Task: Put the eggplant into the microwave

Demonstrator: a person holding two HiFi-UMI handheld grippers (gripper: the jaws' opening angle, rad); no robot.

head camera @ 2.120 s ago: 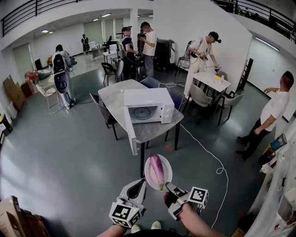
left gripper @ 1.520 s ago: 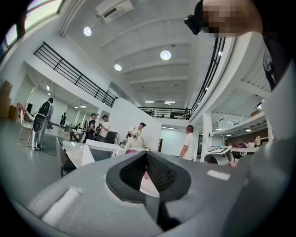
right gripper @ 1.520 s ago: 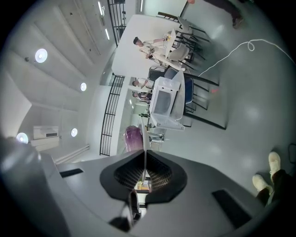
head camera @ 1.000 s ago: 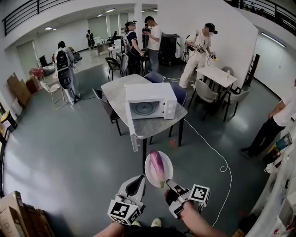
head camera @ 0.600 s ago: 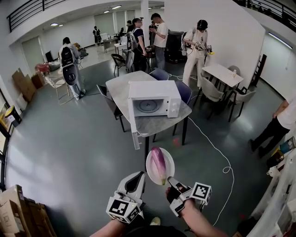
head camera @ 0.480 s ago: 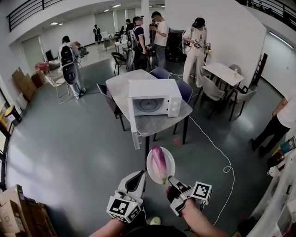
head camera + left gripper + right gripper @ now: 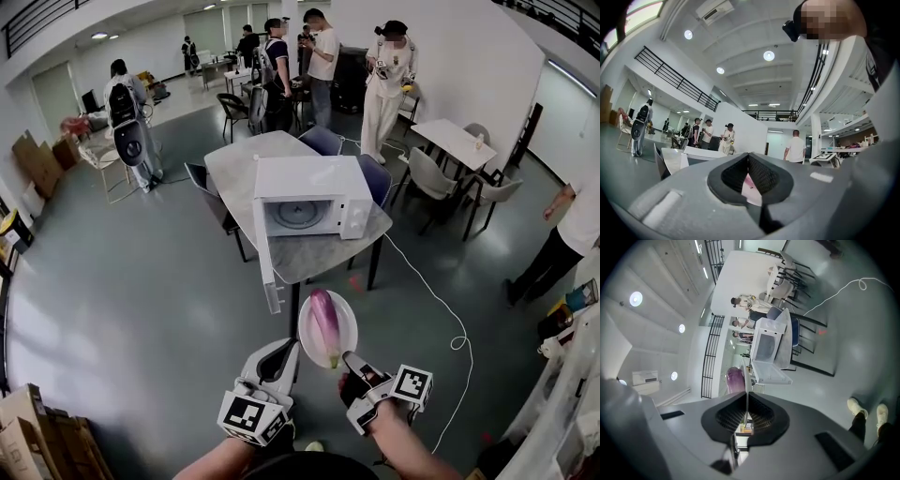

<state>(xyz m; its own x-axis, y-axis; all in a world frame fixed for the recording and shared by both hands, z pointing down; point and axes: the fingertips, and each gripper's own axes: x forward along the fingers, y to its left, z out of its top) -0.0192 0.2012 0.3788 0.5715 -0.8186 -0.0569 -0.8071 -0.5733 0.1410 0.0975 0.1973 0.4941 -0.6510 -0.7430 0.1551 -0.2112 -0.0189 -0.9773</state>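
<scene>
Over grey floor before table: right gripper clamped on plate under eggplant; left gripper, jaws together.

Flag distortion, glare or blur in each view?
Head view: strong fisheye bend at the edges, even light, microwave and eggplant sharp. Left gripper view: dark round vignette, ceiling lights glare white. Right gripper view: same vignette, scene rolled sideways.

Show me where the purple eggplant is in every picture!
Head view: eggplant lies on the plate, bottom middle.
Left gripper view: only a pinkish sliver between the jaws; cannot tell.
Right gripper view: left of centre, just above the jaws.
Shared landmark: the white microwave, door open.
</scene>
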